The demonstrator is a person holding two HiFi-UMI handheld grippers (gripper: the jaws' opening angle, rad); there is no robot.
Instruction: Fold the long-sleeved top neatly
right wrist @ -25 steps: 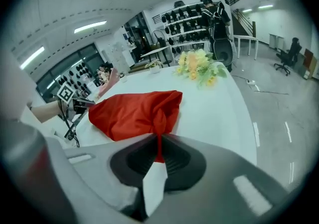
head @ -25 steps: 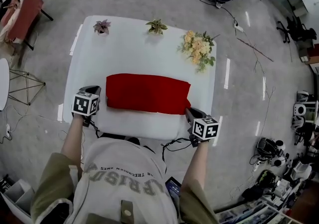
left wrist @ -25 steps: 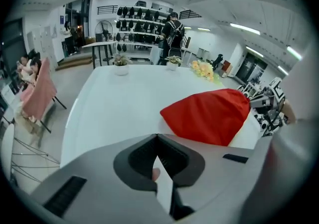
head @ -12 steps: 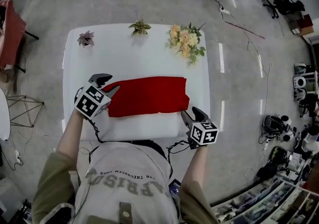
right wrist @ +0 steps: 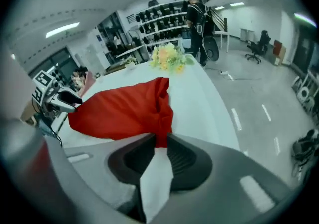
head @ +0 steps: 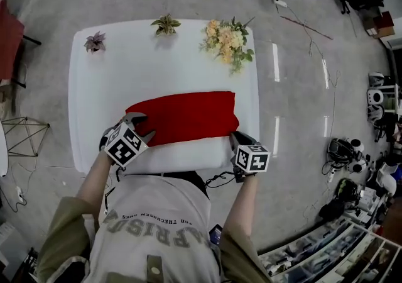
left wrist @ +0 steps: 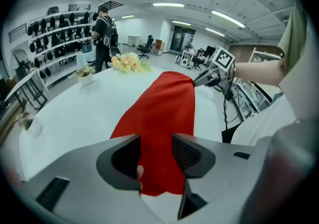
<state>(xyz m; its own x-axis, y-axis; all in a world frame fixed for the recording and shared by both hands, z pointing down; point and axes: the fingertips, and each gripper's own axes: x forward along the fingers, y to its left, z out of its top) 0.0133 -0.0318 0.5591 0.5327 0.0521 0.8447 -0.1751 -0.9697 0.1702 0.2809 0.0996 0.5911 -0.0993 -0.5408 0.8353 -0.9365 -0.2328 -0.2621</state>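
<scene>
The red long-sleeved top (head: 188,115) lies folded into a long strip across the white table (head: 125,68). My left gripper (head: 143,129) is at the strip's near left corner. In the left gripper view the jaws (left wrist: 156,141) stand apart and are opening, with the red cloth (left wrist: 164,103) between them and not pinched. My right gripper (head: 233,139) is at the near right corner. Its jaws (right wrist: 160,141) are closing, and the pads pinch the bunched red edge (right wrist: 162,118).
A small purple plant (head: 95,41), a green plant (head: 166,24) and a flower bouquet (head: 227,38) stand along the table's far edge. A red chair (head: 7,36) is off to the left. Cables and equipment (head: 342,156) crowd the floor on the right.
The left gripper has rolled and moved from beside the top's left end to its near left corner, and its jaws have opened. The right gripper stays at the near right corner.
</scene>
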